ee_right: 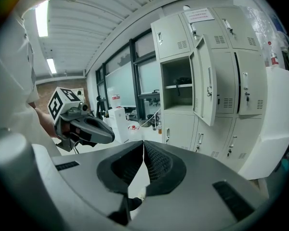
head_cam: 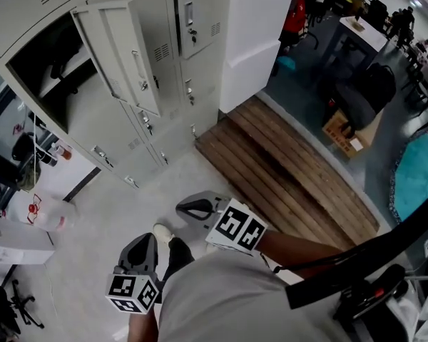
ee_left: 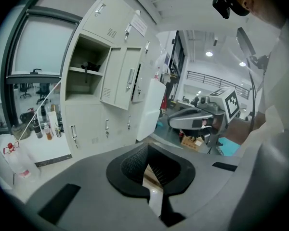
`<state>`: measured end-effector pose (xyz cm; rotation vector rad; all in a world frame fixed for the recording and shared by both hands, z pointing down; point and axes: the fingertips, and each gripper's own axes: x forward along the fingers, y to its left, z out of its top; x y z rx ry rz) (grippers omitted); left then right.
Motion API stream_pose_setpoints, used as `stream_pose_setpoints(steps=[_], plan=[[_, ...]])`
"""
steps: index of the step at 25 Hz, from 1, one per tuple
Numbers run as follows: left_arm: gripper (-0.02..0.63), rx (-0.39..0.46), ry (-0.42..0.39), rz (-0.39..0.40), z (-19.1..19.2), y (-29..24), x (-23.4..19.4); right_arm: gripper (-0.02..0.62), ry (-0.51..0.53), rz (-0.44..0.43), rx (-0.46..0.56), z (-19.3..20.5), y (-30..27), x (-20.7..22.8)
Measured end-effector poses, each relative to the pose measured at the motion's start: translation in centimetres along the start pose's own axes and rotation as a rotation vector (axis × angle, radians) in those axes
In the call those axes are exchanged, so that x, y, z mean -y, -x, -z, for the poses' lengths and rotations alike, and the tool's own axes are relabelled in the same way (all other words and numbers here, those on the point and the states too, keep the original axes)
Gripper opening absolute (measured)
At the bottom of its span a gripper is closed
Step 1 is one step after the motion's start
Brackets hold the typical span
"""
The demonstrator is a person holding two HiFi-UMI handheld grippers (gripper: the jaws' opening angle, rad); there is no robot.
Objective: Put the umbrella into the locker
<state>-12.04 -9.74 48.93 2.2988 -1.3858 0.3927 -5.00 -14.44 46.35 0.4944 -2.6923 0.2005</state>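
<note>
both claws are closed on nothing: the left gripper point(ee_left: 148, 170) and the right gripper point(ee_right: 143, 150) have their pads together. beyond them a dark thing we take for the umbrella point(head_cam: 60, 68) lies on the shelf of the open locker point(head_cam: 93, 123) — so the placing looks done, and next we'd judge the door point(head_cam: 121, 55) needs pushing shut

Count of things in front of the lockers

There are two grippers, the left gripper point(head_cam: 144, 244) and the right gripper point(head_cam: 185, 209), each with one marker cube point(head_cam: 133, 293). One locker door point(head_cam: 121, 55) is open, showing one compartment point(head_cam: 46, 73) with one shelf point(ee_left: 84, 71). There are also one wooden platform point(head_cam: 285, 169), one cardboard box point(head_cam: 342, 134) and one white jug point(head_cam: 43, 212).
</note>
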Motion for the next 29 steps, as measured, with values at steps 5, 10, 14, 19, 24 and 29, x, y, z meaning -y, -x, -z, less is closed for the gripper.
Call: stream_pose_setpoints(steps=[5,10,14,19,24,29], plan=[[0.011,-0.009,-0.006,0.004,-0.2,-0.7,-0.1,0.017,0.012,-0.008,-0.002,-0.1,-0.3,0.3],[0.011,-0.013,-0.006,0.002,-0.4,-1.4,-0.6,0.017,0.020,-0.012,-0.008,0.0,-0.8,0.8],[0.011,-0.017,-0.005,0.009,-0.8,-2.1,-0.8,0.017,0.017,-0.009,-0.007,-0.1,-0.9,1.5],[0.011,-0.028,-0.009,0.022,-1.1,-3.1,-0.9,0.017,0.009,-0.003,-0.013,0.1,-0.9,2.5],[0.011,-0.039,-0.014,0.032,-1.5,-3.9,-1.2,0.017,-0.001,0.009,-0.013,0.0,-1.1,3.6],[0.011,-0.045,-0.026,0.045,-2.0,-5.0,-1.5,0.017,-0.007,0.026,-0.011,0.0,-1.2,4.9]])
